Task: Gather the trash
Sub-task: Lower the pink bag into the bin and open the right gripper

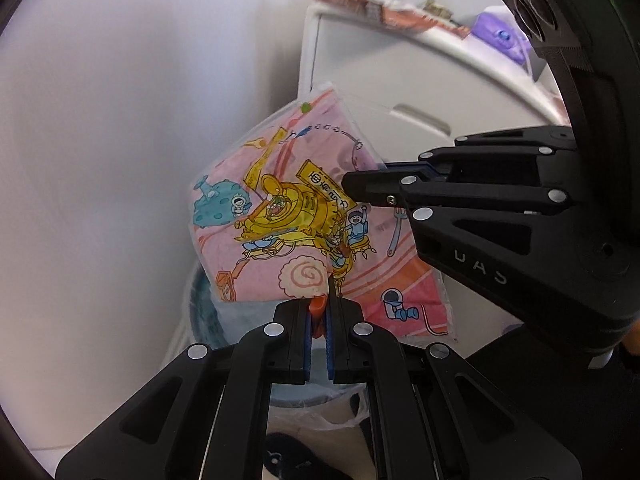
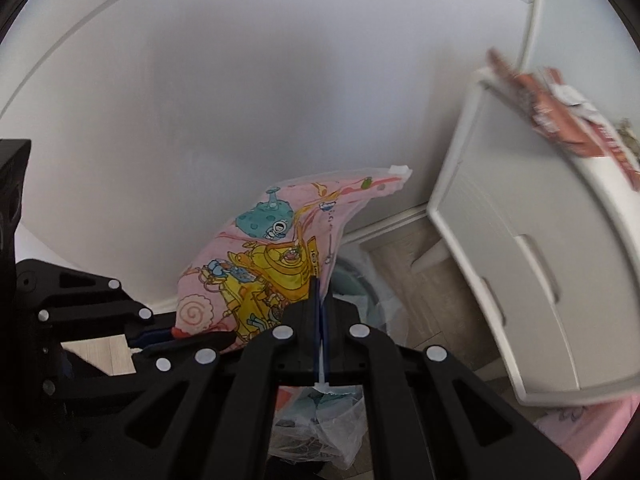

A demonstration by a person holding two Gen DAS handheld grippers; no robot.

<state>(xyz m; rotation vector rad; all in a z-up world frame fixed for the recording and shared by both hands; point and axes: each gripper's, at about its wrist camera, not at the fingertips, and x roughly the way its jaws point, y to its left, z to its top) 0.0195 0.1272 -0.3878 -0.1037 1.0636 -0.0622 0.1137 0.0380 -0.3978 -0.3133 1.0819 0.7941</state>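
Observation:
A pink cartoon-printed snack bag (image 1: 296, 220) hangs in the air between both grippers, above a trash bin (image 1: 200, 312) lined with clear plastic. My left gripper (image 1: 319, 312) is shut on the bag's lower edge. My right gripper (image 1: 352, 186) comes in from the right and is shut on the bag's right side. In the right wrist view the same bag (image 2: 260, 264) stands up from my right gripper (image 2: 319, 300), which pinches its edge, and my left gripper (image 2: 160, 334) holds its lower left corner. The bin (image 2: 356, 280) shows just behind.
A white drawer cabinet (image 1: 360, 80) stands to the right of the bin, against a white wall. On top of the cabinet lie a brown wrapper (image 1: 384, 10) and a purple object (image 1: 500, 36). Wood floor (image 2: 424, 280) lies between bin and cabinet (image 2: 520, 260).

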